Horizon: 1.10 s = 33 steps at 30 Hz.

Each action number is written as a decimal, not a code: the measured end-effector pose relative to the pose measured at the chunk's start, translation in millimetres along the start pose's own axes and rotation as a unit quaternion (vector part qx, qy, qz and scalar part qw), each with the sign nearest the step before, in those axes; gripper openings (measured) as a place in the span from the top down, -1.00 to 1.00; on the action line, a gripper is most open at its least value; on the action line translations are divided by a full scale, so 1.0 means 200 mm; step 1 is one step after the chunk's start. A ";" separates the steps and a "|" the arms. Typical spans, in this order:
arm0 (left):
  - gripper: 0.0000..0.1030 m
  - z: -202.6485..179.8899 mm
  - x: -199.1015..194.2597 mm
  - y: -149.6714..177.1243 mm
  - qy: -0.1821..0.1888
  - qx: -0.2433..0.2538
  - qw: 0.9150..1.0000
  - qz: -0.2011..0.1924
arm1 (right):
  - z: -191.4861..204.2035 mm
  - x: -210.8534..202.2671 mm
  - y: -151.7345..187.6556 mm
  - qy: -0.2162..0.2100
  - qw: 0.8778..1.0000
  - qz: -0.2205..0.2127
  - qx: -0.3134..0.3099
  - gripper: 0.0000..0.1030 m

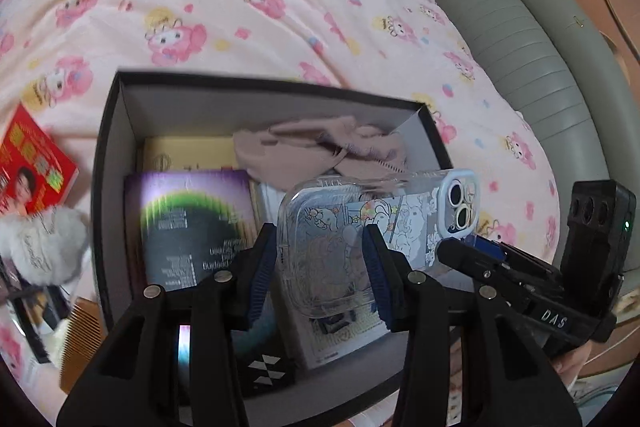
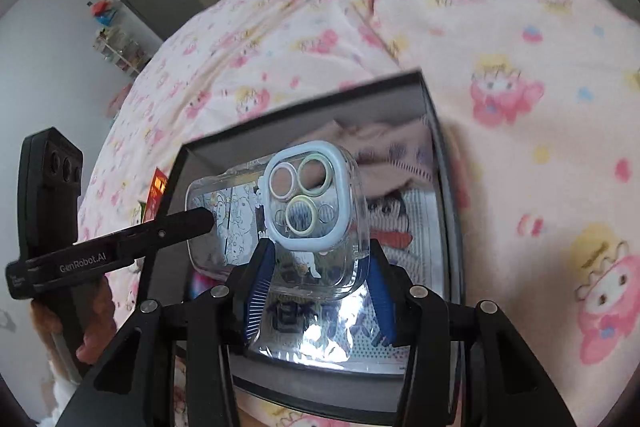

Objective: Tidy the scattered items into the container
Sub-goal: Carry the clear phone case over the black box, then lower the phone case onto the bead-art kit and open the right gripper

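Note:
Over the open black box [image 1: 105,187] my left gripper [image 1: 326,259] is shut on the rounded end of a clear phone case with cartoon prints [image 1: 320,247]. My right gripper [image 2: 316,275] is shut on a clear phone case with a pale blue camera frame and three rings [image 2: 308,195], also above the box [image 2: 450,187]. In the right wrist view the cartoon case [image 2: 224,223] lies just left of it, by the left gripper [image 2: 204,219]. The right gripper [image 1: 452,251] shows at the right of the left wrist view. The two cases overlap.
Inside the box lie a purple and black booklet [image 1: 188,223], a beige cloth [image 1: 312,151] and a printed sheet [image 2: 416,227]. Left of the box are a red booklet [image 1: 34,167], a white fluffy item [image 1: 40,247] and a comb [image 1: 82,339]. A pink cartoon blanket [image 1: 240,7] covers the bed.

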State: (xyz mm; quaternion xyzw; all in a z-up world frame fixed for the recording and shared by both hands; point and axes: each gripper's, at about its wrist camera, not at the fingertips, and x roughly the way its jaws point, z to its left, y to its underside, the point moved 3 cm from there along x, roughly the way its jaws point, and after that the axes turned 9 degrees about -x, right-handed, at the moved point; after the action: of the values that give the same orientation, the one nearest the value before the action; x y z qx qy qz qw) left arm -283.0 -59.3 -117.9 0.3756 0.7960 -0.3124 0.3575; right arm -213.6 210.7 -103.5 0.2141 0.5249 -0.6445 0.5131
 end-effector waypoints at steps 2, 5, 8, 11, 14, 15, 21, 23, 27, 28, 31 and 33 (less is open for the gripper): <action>0.16 0.04 0.04 0.03 0.002 -0.003 1.000 0.015 | 0.00 0.03 0.04 -0.004 1.000 0.013 0.005 0.18; 0.14 0.08 0.08 0.05 -0.008 -0.003 1.000 0.025 | 0.01 0.07 0.07 -0.001 0.999 0.031 0.007 0.18; 0.14 0.10 0.10 0.06 -0.009 -0.013 0.999 0.032 | 0.03 0.11 0.08 0.022 0.999 0.043 -0.018 0.18; 0.14 0.10 0.10 0.07 -0.022 -0.002 0.999 0.029 | 0.04 0.14 0.10 0.032 0.998 0.049 -0.026 0.18; 0.14 0.13 0.11 0.07 -0.012 -0.017 0.999 0.037 | 0.05 0.14 0.11 0.039 0.998 0.049 -0.032 0.19; 0.14 0.14 0.10 0.06 -0.011 -0.020 0.999 0.038 | 0.05 0.14 0.10 0.040 0.998 0.048 -0.031 0.19; 0.16 0.16 0.10 0.05 -0.018 -0.026 0.999 0.032 | 0.05 0.12 0.06 0.055 0.998 0.023 -0.030 0.19; 0.16 0.15 0.09 0.04 -0.033 -0.023 0.999 0.019 | 0.09 0.07 0.04 0.081 0.995 -0.003 -0.060 0.19; 0.16 0.12 0.10 -0.03 -0.077 -0.009 0.997 -0.019 | 0.12 0.08 -0.04 0.085 0.994 -0.018 -0.073 0.18; 0.16 0.10 0.12 -0.05 -0.085 -0.003 0.996 -0.023 | 0.12 0.10 -0.06 0.081 0.994 -0.014 -0.069 0.18; 0.16 0.10 0.16 -0.05 -0.073 -0.010 0.997 -0.002 | 0.08 0.20 -0.08 0.060 0.997 0.015 -0.044 0.18; 0.16 0.10 0.20 -0.04 -0.069 -0.007 0.997 0.016 | 0.04 0.26 -0.04 0.049 0.998 0.041 -0.020 0.18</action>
State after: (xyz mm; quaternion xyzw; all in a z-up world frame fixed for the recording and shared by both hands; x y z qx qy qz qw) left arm -300.9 -64.1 -158.7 0.3632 0.7657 -0.3258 0.4192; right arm -238.0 180.6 -139.0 0.2566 0.5526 -0.6011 0.5172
